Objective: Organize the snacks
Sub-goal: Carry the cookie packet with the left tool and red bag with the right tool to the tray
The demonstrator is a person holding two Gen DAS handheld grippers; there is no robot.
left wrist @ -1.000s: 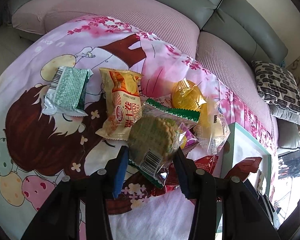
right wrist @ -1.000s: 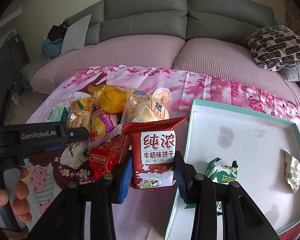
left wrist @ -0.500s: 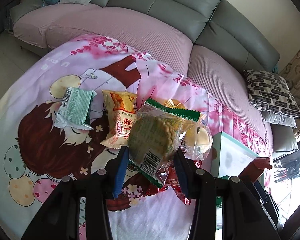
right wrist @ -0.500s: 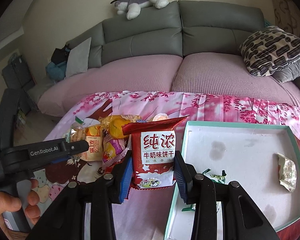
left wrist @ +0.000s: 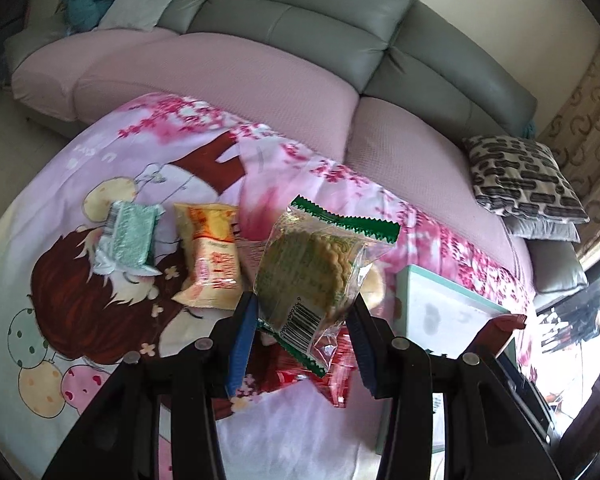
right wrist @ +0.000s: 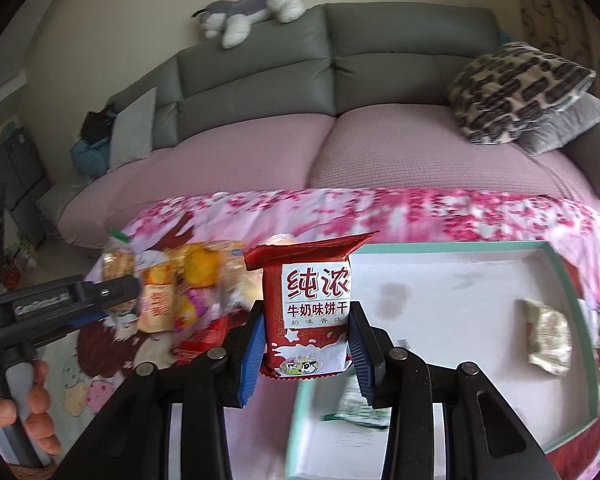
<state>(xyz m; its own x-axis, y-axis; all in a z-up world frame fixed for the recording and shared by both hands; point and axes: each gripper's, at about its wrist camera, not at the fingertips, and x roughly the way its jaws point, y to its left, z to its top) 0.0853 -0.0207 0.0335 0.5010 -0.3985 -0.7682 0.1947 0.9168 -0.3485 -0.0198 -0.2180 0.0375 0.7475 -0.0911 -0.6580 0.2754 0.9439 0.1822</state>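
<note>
My left gripper point(left wrist: 302, 344) is shut on a clear green-edged biscuit pack point(left wrist: 308, 272), held up above the pink cartoon cloth point(left wrist: 60, 280). My right gripper point(right wrist: 306, 350) is shut on a red milk-biscuit packet point(right wrist: 308, 312), upright, at the left rim of the white tray point(right wrist: 452, 304) with a teal edge. Two wrapped snacks point(right wrist: 548, 334) lie in that tray. On the cloth lie a green-silver pack point(left wrist: 128, 238), a yellow pack point(left wrist: 212, 256) and a red pack point(left wrist: 336, 376). The left gripper point(right wrist: 112, 292) shows at the left of the right wrist view, over the snack pile point(right wrist: 196, 276).
A grey sofa with pink seat covers point(right wrist: 260, 148) runs behind the cloth. A patterned cushion point(right wrist: 516, 92) sits at its right end, a plush dog point(right wrist: 252, 12) on its back. A hand point(right wrist: 32, 412) holds the left gripper's handle. The tray corner point(left wrist: 440, 304) shows right of the left gripper.
Both grippers have risen with their packs still gripped. The snack pile and cloth look farther below, and more of the sofa back shows. The right view is now partly over the tray.
</note>
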